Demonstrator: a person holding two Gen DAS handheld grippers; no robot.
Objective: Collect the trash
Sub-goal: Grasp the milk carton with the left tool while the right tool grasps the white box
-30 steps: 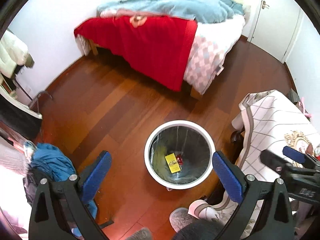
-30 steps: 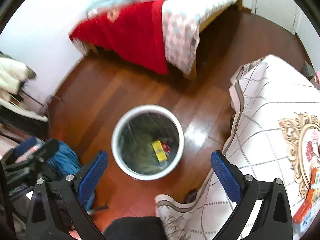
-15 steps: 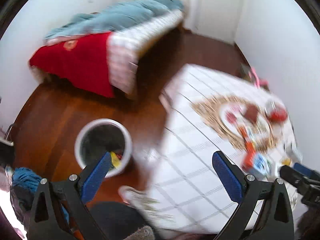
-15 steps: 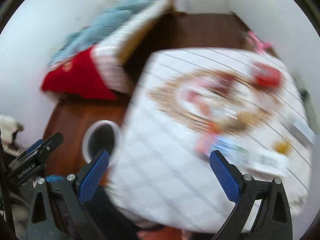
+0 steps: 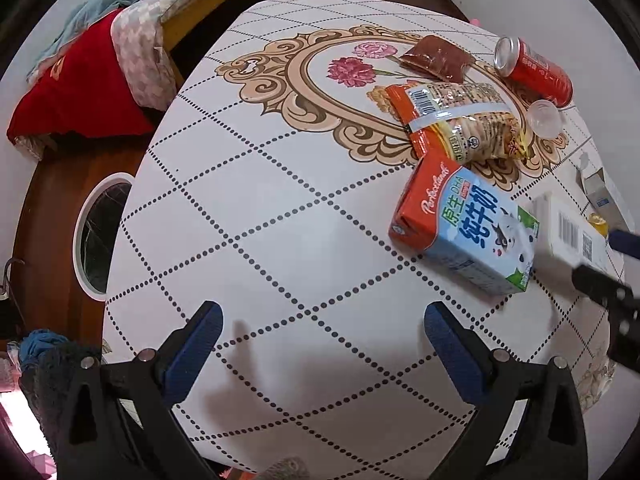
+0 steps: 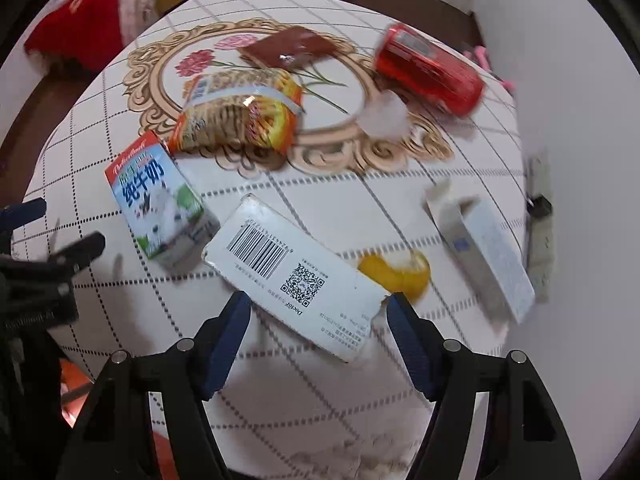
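Now the pick-up step: right tool (image 6: 318, 310), wide open, is placed astride the white box (image 6: 296, 276) on the worktop (image 6: 400, 208); closing needed next. Left tool (image 5: 322, 320) open, empty, w/ milk carton (image 5: 464, 228) ahead-right.

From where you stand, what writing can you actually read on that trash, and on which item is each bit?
"Perfectland", "DHA", "原生" and "纯牛奶": on the milk carton.
"Doctor": on the white barcode box, beside its QR code; the barcode digits and small print are too small.
Noodle packet: barcode and print unreadable.
Red can: lettering too blurred.
Grey-white open box: nothing legible.
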